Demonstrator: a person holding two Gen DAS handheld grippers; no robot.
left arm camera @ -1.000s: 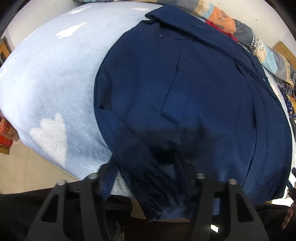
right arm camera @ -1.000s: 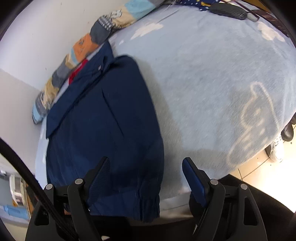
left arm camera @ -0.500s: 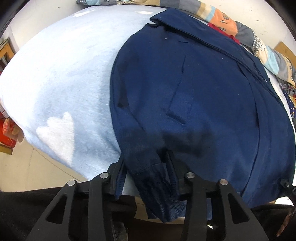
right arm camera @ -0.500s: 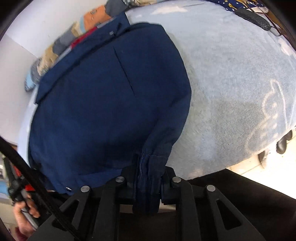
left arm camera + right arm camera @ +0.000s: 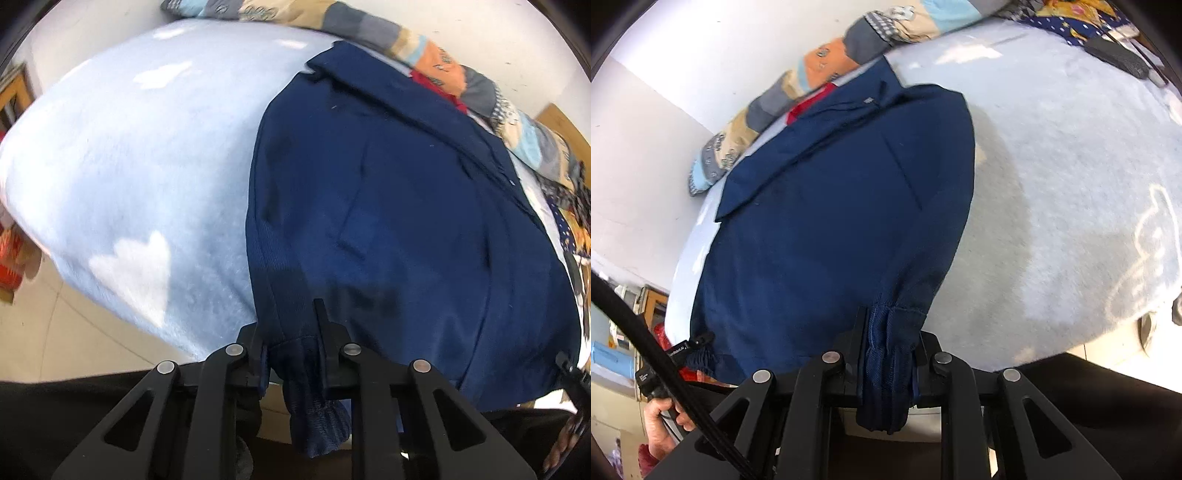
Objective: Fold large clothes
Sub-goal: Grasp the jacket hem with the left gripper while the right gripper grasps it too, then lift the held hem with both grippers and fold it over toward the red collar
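A navy blue jacket (image 5: 406, 206) lies flat on a light blue blanket (image 5: 129, 155) on a bed, collar at the far side. It also shows in the right wrist view (image 5: 831, 221). My left gripper (image 5: 291, 343) is shut on the jacket's left sleeve cuff (image 5: 314, 413) at the near bed edge. My right gripper (image 5: 886, 343) is shut on the right sleeve cuff (image 5: 886, 369), which hangs bunched between the fingers. The left gripper and the hand holding it show at the lower left of the right wrist view (image 5: 676, 354).
A patchwork quilt (image 5: 443, 70) lies rolled along the wall behind the collar, also in the right wrist view (image 5: 798, 85). A dark flat object (image 5: 1115, 55) lies on the blanket far right. Floor shows beyond the bed's near edge (image 5: 37, 332).
Both grippers closed on the sleeve cuffs; the right was open a second ago. Both have since lifted slightly, pulling the sleeves taut toward the near edge.
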